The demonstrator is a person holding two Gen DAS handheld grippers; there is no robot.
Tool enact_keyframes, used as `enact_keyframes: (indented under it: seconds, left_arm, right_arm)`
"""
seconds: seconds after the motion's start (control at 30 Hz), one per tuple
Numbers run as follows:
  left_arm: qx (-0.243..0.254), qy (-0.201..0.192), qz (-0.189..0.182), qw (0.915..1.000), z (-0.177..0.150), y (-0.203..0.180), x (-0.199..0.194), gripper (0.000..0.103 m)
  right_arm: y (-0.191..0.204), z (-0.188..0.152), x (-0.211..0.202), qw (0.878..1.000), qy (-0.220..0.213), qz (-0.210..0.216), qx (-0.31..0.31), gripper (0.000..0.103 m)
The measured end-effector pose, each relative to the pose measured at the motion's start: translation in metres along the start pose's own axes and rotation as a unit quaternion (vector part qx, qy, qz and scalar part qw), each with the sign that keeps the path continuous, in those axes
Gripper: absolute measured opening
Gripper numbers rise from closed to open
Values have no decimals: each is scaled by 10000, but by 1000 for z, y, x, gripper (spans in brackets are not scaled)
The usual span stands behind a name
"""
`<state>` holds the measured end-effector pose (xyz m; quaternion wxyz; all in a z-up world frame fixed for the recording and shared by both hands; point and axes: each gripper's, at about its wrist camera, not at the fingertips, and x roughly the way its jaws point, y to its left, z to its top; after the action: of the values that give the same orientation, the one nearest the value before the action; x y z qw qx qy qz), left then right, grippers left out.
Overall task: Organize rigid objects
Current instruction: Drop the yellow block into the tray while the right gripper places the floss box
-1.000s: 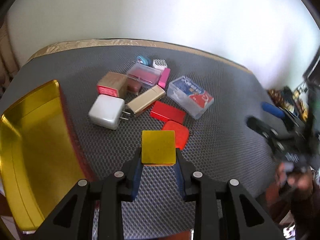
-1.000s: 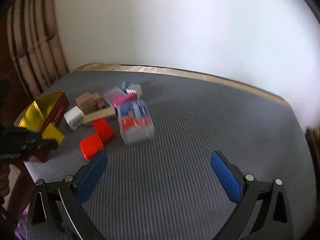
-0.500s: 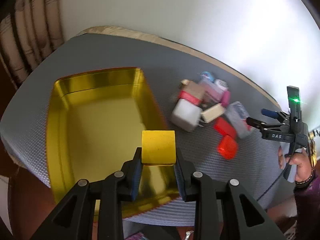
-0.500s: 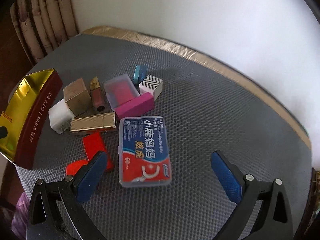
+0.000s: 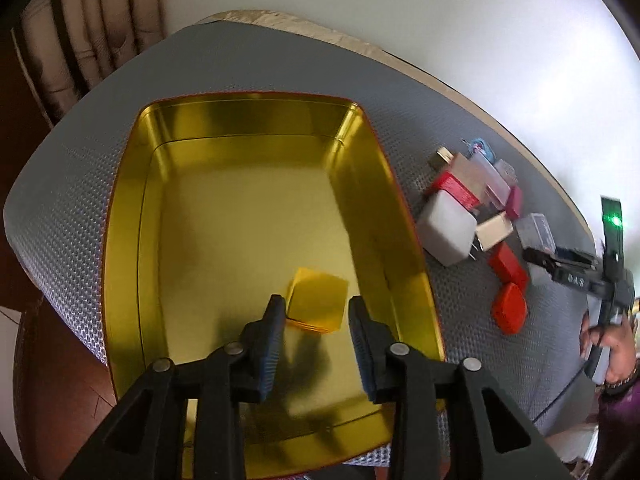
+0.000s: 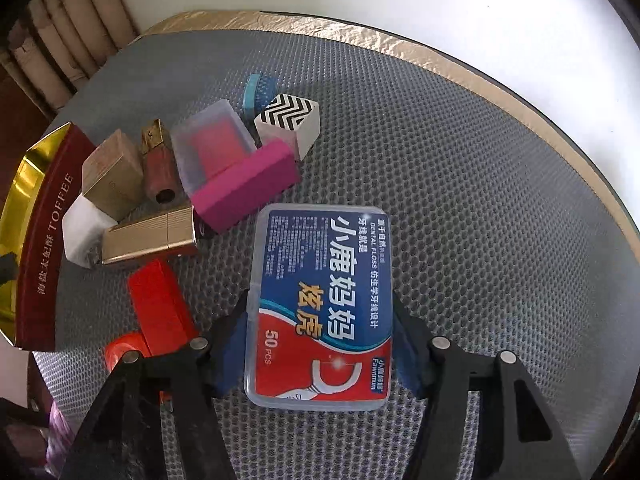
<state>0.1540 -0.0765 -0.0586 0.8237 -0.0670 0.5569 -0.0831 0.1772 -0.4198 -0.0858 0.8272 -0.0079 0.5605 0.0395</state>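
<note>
Two handheld grippers work over a grey-matted bench [image 6: 460, 208]. The left gripper [image 5: 316, 320] hangs over an open gold tin [image 5: 132, 208]. Its jaws have just been opening, and the small yellow block [image 5: 318, 300] lies between and just beyond their tips, tilted and apparently loose, on or just above the tin's floor. The right gripper [image 6: 320, 344] straddles a clear dental floss box [image 6: 320, 304]; its jaws have just been closing and their pads now sit against the box's two long sides. A cluster of small blocks [image 6: 160, 184] lies ahead and to the left of these jaws.

Judged step: one drop-off ending, one pick-up beginning. Next, the left jaws should clear the tin, while the right firms its grip, lifts the box and carries it over.
</note>
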Motion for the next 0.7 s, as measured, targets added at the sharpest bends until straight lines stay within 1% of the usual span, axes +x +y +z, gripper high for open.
enact_keyframes:
  seconds: [0.03,0.1,0.17,0.23,0.3,0.33,0.37,0.43,0.5,0.57,0.6,0.67,0.7]
  left_arm:
    - [-65,-16,-3,10000,1,4,0,38]
    - [-282,-40,-48,9996,1,13,-2,38]
    - [-620,-123,-286,9976,-1,27,-8,39]
    - [-816,-212,-350,9958,-5,36,-16,40]
    - [-897,-305,-251,9952,-12,43,-25,47]
    - [-931,-316,-131,9951,-16,46,-29,54]
    - [-974,-325,-21,9947,-20,49,-33,57]
    - [-1050,-381,11,9937,-32,56,-41,57]
    - [-1107,-518,79,9925,-44,61,-51,58]
    - [-1083,-523,-45,9927,-54,65,-59,58]
    - [-1017,-589,-46,9931,-59,65,-65,58]
    - [-850,-767,113,9934,-64,63,-76,58]
    - [-676,-902,253,9933,-67,58,-83,59]
  right_arm:
    - [-2,-1,-1,10000,-14,-14,47,58]
    - [-7,-5,-5,9998,-67,-1,167,58]
    - [-10,-8,-11,9996,-135,21,265,58]
    - [-9,-10,-21,9993,-216,93,306,58]
    - [-1,-11,-37,9990,-331,150,265,58]
    - [6,-9,-46,9987,-407,208,216,58]
    - [14,-7,-53,9984,-460,270,181,58]
    - [34,-2,-69,9972,-586,453,76,58]
    - [60,7,-84,9948,-695,738,-69,58]
    - [92,19,-95,9912,-799,1034,-224,58]
    - [109,23,-100,9890,-834,1182,-314,58]
    - [150,39,-103,9831,-851,1527,-542,58]
    - [172,46,-102,9801,-845,1665,-670,58]
